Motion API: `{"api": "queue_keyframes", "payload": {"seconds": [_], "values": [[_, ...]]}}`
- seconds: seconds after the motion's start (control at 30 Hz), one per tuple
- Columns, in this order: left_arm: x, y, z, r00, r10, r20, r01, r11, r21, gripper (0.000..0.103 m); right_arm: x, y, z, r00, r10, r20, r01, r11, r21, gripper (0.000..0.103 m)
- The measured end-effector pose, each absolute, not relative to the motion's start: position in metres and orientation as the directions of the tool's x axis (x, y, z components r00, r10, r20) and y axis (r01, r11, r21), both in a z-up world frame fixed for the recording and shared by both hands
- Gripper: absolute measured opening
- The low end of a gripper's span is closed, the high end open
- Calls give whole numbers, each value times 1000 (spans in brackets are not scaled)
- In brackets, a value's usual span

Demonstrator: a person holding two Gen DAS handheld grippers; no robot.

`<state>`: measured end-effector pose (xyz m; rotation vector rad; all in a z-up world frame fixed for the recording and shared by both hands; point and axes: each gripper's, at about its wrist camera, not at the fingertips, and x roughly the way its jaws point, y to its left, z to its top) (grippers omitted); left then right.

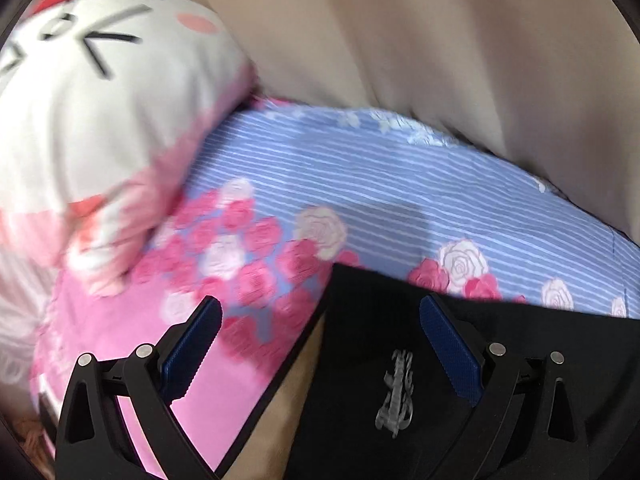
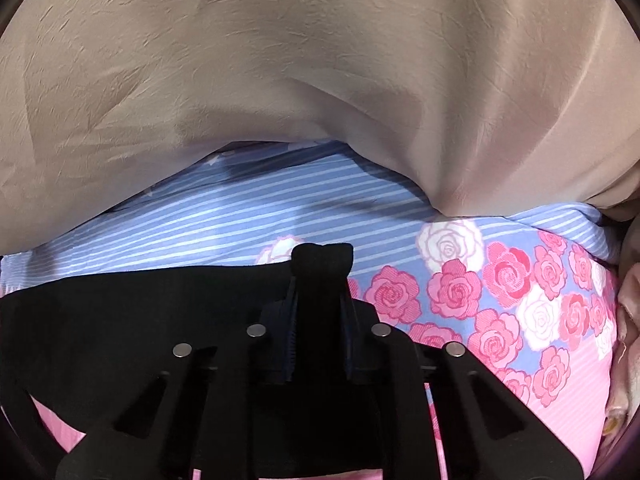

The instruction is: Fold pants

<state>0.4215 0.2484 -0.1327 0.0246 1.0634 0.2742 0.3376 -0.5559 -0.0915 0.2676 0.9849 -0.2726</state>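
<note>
Black pants (image 1: 400, 340) with a small grey emblem lie on a flowered bed sheet (image 1: 360, 192). In the left wrist view my left gripper (image 1: 320, 320) is open, its blue pads wide apart above the pants' left edge, holding nothing. In the right wrist view my right gripper (image 2: 320, 304) is shut on a pinched fold of the black pants (image 2: 322, 258), which sticks up between the fingers; the rest of the pants (image 2: 140, 312) spreads to the left.
The sheet (image 2: 500, 280) is blue-striped with pink and white roses. A white cartoon-face pillow (image 1: 100, 100) lies at the left. A beige curtain (image 2: 320, 60) hangs behind the bed, also in the left wrist view (image 1: 440, 40).
</note>
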Motion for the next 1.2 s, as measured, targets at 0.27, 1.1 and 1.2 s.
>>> {"api": "queue_keyframes", "payload": {"seconds": [0.27, 1.1, 1.2], "values": [[434, 234, -133, 452, 111, -885, -122, 991, 62, 4, 328, -536, -81, 538, -121, -834, 380, 918, 113, 15], [143, 308, 11, 591, -166, -790, 51, 984, -168, 0, 101, -440, 99, 678, -74, -731, 121, 993, 11, 12], [105, 325, -23, 507, -120, -854, -22, 988, -152, 0, 70, -427, 69, 601, -101, -793, 133, 991, -25, 12]]}}
